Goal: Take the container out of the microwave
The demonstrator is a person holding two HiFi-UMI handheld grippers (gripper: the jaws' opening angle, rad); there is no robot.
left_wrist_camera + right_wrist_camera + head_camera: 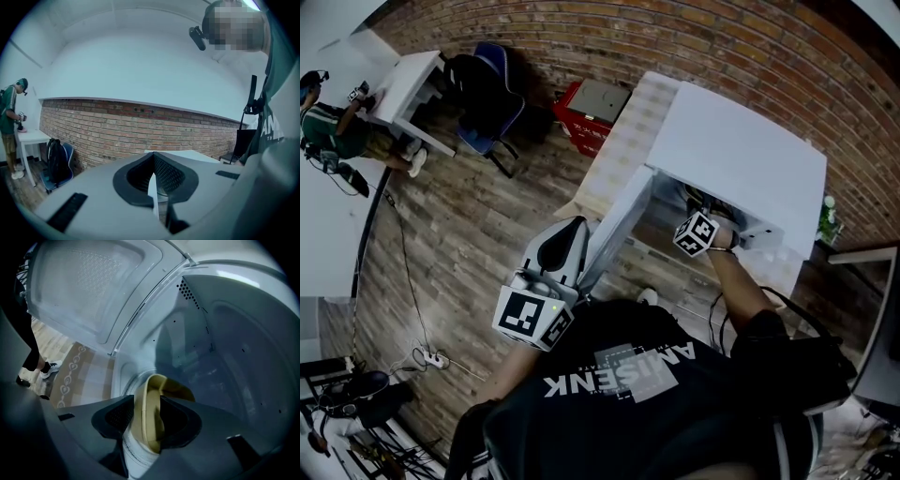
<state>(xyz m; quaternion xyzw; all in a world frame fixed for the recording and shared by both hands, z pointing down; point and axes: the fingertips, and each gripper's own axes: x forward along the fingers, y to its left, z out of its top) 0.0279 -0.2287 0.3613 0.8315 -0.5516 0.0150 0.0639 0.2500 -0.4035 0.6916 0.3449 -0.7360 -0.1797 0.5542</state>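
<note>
Both right gripper (145, 416) jaws pinch the container (152, 397) wall inside the microwave (225, 333), mouth turned sideways; left gripper (154, 180) jaws together.

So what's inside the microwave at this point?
A beige container, rim clamped by the right gripper, and bare cavity walls. Its contents are hidden behind the jaws.

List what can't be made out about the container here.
Right gripper view: base and any contents of the container, hidden by the right gripper clamped on its rim.
Right gripper view: print on its white part, too small to read.
Head view: the whole container, hidden under the microwave top.
</note>
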